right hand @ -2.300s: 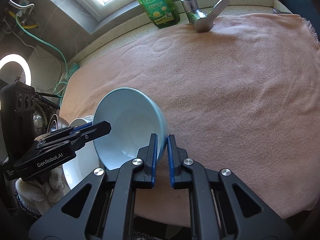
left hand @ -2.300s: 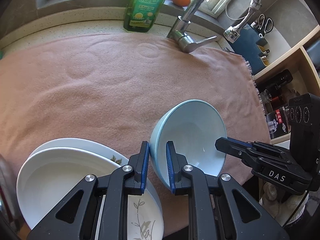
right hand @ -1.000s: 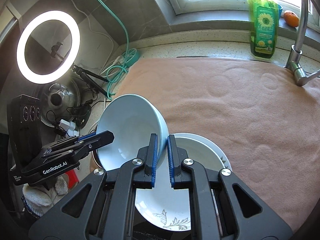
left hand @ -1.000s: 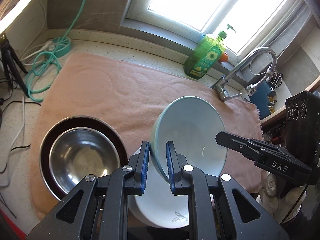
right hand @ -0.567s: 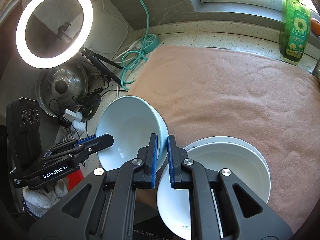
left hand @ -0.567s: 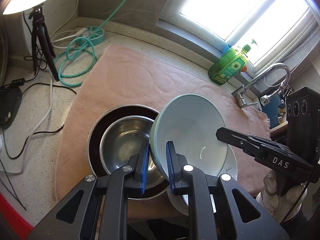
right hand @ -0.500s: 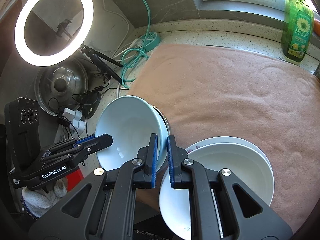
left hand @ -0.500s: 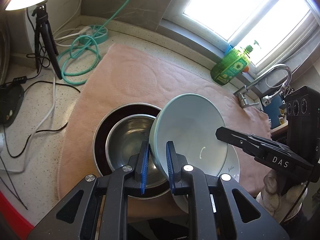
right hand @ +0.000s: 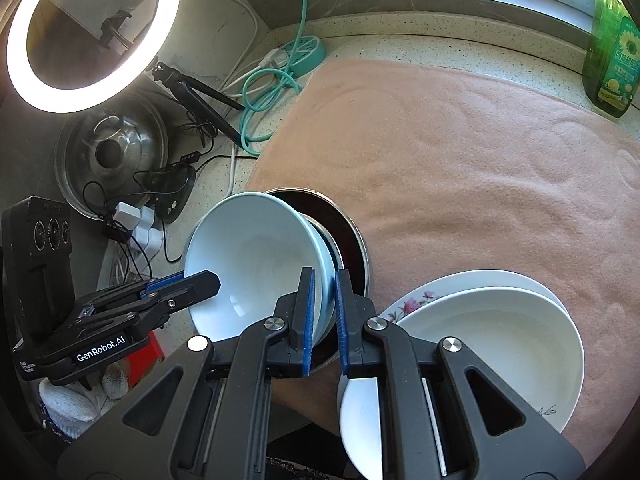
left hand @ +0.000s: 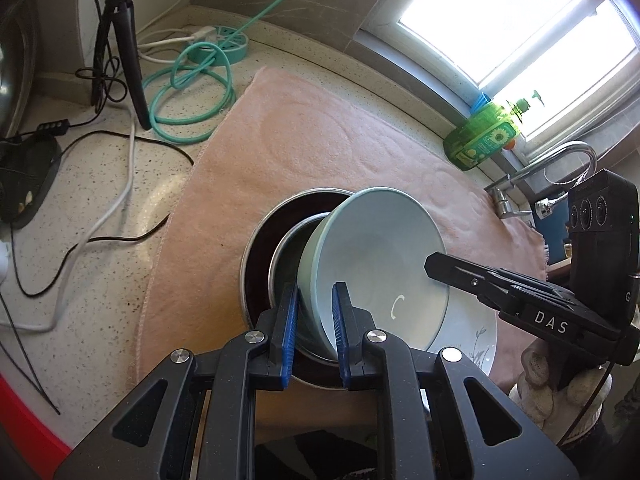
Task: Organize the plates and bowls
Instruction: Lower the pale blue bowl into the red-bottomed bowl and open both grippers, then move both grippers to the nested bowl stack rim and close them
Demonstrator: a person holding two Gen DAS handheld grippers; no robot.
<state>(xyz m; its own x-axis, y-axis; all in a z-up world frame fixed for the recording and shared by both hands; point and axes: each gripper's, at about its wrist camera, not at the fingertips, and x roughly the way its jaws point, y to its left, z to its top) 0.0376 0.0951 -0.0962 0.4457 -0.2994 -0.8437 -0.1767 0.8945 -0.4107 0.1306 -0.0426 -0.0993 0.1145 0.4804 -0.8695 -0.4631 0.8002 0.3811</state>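
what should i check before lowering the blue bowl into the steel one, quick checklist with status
1. Left gripper shut on the light blue bowl rim: ok.
2. Right gripper shut on the opposite rim: ok.
3. Bowl level: not ok, it is tilted.
4. Bowl over the steel bowl nested in the dark bowl: ok, roughly.
5. Steel bowl's inside free of objects: cannot tell, mostly hidden.
6. White plates apart from the target stack: ok.

Speckled countertop (left hand: pixel 100 216) carrying pink towel (left hand: pixel 320 152) at right, teal coiled hose (left hand: pixel 188 92), tripod (left hand: pixel 120 36) and cables at left; green soap bottle (right hand: pixel 612 48) standing at far edge.
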